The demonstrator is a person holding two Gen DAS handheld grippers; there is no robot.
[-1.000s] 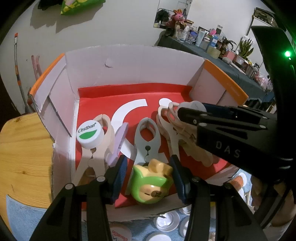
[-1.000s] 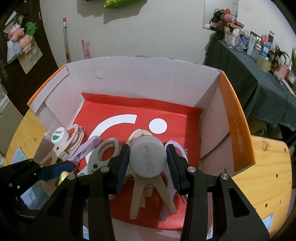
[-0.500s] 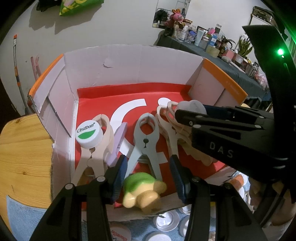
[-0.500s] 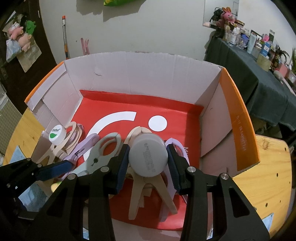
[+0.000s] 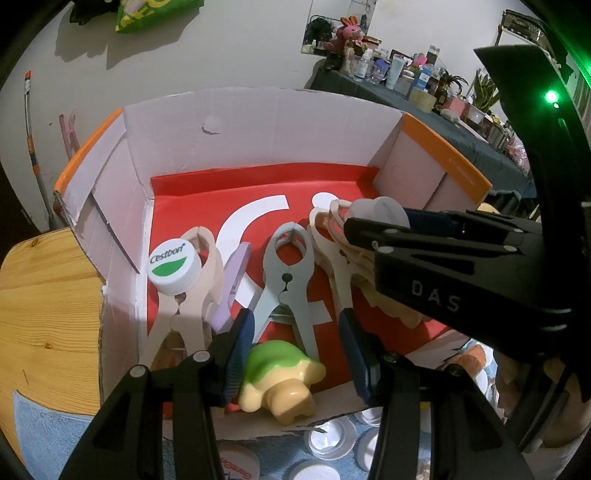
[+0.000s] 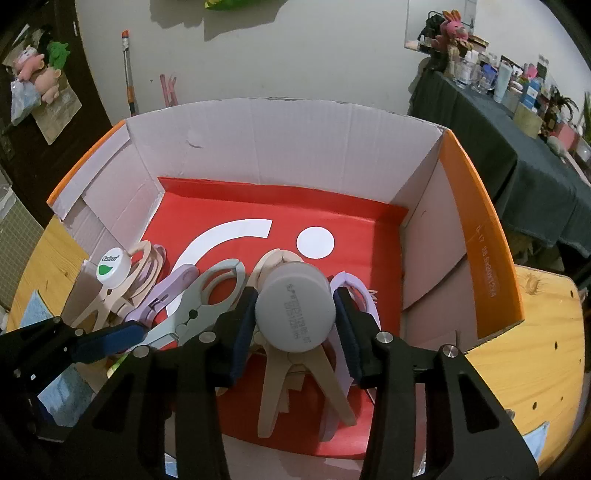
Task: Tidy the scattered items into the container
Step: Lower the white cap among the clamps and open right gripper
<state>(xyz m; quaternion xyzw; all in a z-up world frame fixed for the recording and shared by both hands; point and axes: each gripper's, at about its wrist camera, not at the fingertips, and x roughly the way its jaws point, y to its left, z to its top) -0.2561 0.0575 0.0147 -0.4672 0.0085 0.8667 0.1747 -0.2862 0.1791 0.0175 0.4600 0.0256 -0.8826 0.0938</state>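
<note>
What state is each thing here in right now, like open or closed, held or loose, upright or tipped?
Cardboard box: open-topped, flaps up.
Left gripper: jaws open, nothing gripped.
Green toy: loose, tipped over at the box's near edge.
Right gripper: jaws shut on the grey cap.
Grey cap: held above the clips.
Cestbon cap: resting on a beige clip.
Grey clip: lying flat, closed.

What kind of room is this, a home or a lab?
Most likely a lived-in home room, not a lab: a dark-clothed side table crowded with bottles and cosmetics, a pink plush rabbit on it, and a wooden table holding the cardboard box.
</note>
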